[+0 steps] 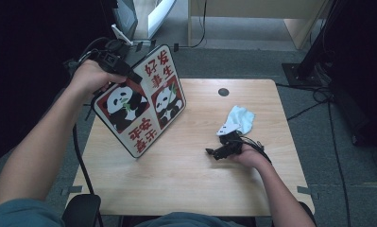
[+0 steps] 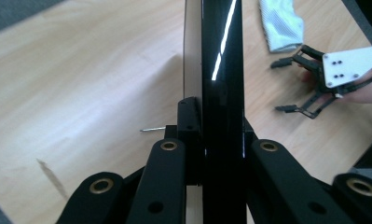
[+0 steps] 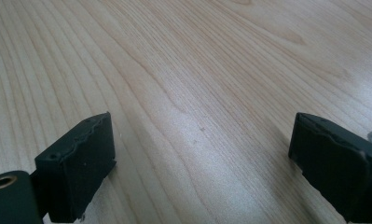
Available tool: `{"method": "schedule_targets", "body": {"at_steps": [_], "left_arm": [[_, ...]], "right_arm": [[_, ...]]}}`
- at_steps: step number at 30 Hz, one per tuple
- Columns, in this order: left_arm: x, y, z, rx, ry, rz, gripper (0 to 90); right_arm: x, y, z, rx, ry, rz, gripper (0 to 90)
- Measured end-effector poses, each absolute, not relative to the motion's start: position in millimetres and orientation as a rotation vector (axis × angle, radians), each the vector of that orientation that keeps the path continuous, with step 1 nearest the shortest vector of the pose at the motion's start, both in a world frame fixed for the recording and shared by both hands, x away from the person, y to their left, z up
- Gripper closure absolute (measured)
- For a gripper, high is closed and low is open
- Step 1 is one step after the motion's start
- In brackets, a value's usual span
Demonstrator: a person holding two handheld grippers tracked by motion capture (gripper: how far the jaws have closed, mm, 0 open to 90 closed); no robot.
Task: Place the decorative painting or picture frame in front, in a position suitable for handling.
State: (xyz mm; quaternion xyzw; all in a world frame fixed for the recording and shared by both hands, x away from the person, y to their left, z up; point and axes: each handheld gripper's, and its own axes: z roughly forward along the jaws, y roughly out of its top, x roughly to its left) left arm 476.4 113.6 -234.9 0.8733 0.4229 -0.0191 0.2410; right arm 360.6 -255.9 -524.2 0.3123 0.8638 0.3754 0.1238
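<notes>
Two tools are at work, one in each of my hands. My left tool (image 1: 111, 57) is clamped on the upper edge of the panda board (image 1: 141, 100), a flat square panel printed with pandas and red characters. I hold it tilted above the counter's left half, its lowest corner close to the counter (image 1: 186, 184) or just touching it (I cannot tell which). In the left gripper view the board (image 2: 221, 70) runs edge-on between the jaws, which press on both faces.

My right tool (image 1: 222, 151) rests low near the counter's right edge, jaws spread wide with nothing between them; the right gripper view has bare wood grain (image 3: 188, 93) between the two pads. Just beyond it, toward the far right corner, lies a crumpled white cloth (image 1: 238, 120), apart from the board.

I judge the board stiff and fairly light, since one edge grip carries it without sag. Its dark edge gleams in the left gripper view, so the surface is probably smooth and could slip or swing about a single pinch point. A hold near the middle of an edge, well onto the face, seems safest. The cloth looks soft and limp; any raised fold would do for a pinch.
</notes>
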Motion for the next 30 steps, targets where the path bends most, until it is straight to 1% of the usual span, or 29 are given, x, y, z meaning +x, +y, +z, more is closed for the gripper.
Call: {"method": "schedule_targets", "body": {"at_steps": [2, 6, 9, 16, 18, 24, 27, 28, 29, 30], "left_arm": [[471, 109, -237, 2.381, 1.173, -0.080, 81.6], [461, 98, -238, 2.389, 1.108, -0.102, 81.4], [460, 92, -242, 2.387, 1.104, -0.114, 81.3], [466, 79, -245, 2.390, 1.121, -0.130, 81.1], [470, 78, -247, 2.384, 1.150, -0.137, 81.1], [474, 81, -248, 2.359, 1.162, -0.156, 80.3], [474, 82, -248, 2.359, 1.154, -0.144, 78.7], [474, 82, -248, 2.346, 1.152, -0.144, 75.1], [474, 84, -247, 2.331, 1.152, -0.153, 75.1], [474, 85, -247, 2.316, 1.149, -0.165, 72.4]], "right_arm": [[361, -256, -524, 0.911, 2.519, 1.094, 7.0], [361, -256, -524, 0.911, 2.519, 1.094, 7.0], [361, -256, -524, 0.911, 2.519, 1.094, 7.0], [361, -256, -524, 0.911, 2.519, 1.094, 7.0], [361, -256, -524, 0.911, 2.519, 1.095, 7.1], [361, -256, -524, 0.911, 2.519, 1.094, 7.1], [361, -256, -524, 0.911, 2.519, 1.094, 7.1], [361, -256, -524, 0.911, 2.519, 1.094, 7.0], [361, -256, -524, 0.911, 2.519, 1.094, 7.0], [361, -256, -524, 0.911, 2.519, 1.094, 7.0]]}}
